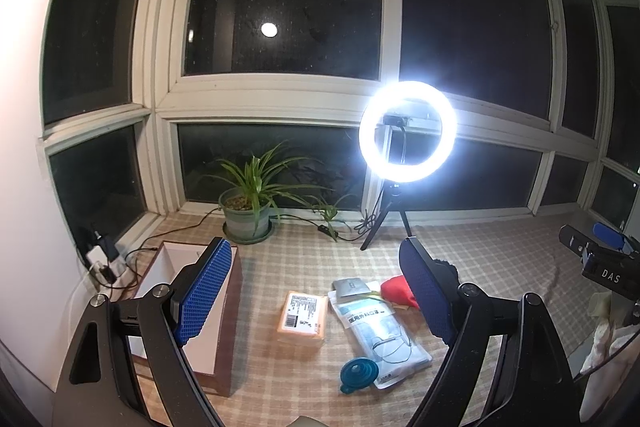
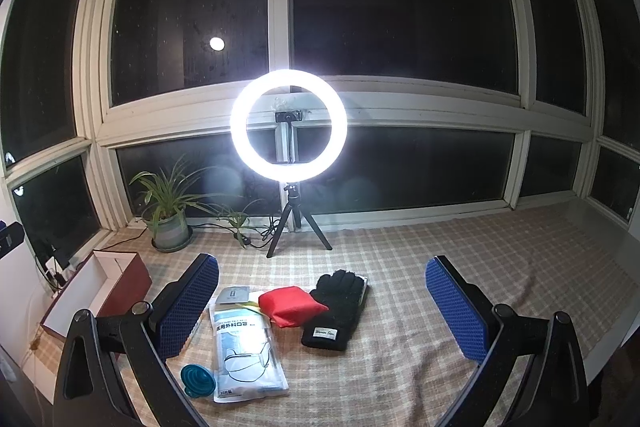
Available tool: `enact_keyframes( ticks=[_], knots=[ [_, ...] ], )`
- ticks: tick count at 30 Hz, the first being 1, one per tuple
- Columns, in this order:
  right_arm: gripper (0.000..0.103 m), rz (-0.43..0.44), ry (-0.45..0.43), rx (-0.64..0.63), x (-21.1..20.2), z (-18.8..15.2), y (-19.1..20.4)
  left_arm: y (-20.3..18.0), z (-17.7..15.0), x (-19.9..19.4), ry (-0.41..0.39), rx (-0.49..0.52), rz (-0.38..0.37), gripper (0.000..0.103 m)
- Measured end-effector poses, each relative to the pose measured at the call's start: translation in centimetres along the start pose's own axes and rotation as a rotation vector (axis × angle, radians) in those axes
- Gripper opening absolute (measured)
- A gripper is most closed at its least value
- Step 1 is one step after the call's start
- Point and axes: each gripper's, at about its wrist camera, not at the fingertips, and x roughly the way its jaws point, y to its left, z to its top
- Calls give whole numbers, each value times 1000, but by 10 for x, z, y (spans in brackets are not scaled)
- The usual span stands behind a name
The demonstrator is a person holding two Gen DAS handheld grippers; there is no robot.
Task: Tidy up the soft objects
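Note:
On the checked cloth lie an orange tissue pack (image 1: 303, 319), a clear packet of face masks (image 1: 380, 335) (image 2: 248, 355), a red fabric pouch (image 1: 398, 291) (image 2: 288, 305), a small grey packet (image 1: 352, 287) (image 2: 234, 294) and a teal funnel (image 1: 358, 374) (image 2: 198, 381). A black knit glove (image 2: 336, 311) lies right of the pouch. A brown box (image 1: 228, 327) (image 2: 132, 281) with a white inside stands open at the left. My left gripper (image 1: 318, 291) hovers open above the items, holding nothing. My right gripper (image 2: 324, 307) is also open and empty, raised over the pouch and glove.
A lit ring light on a small tripod (image 1: 406, 135) (image 2: 288, 125) stands at the back. A potted plant (image 1: 246, 215) (image 2: 170, 227) sits by the window, with cables and a power strip (image 1: 102, 261) at the far left. Bare cloth stretches to the right (image 2: 500, 267).

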Motion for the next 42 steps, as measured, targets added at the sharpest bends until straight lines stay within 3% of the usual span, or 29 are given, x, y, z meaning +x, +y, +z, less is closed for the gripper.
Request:
enact_keyframes(
  ticks=[42],
  knots=[
    [102, -10, 12, -22, 5, -6, 2, 0, -1, 1, 8, -8, -10, 86]
  ],
)
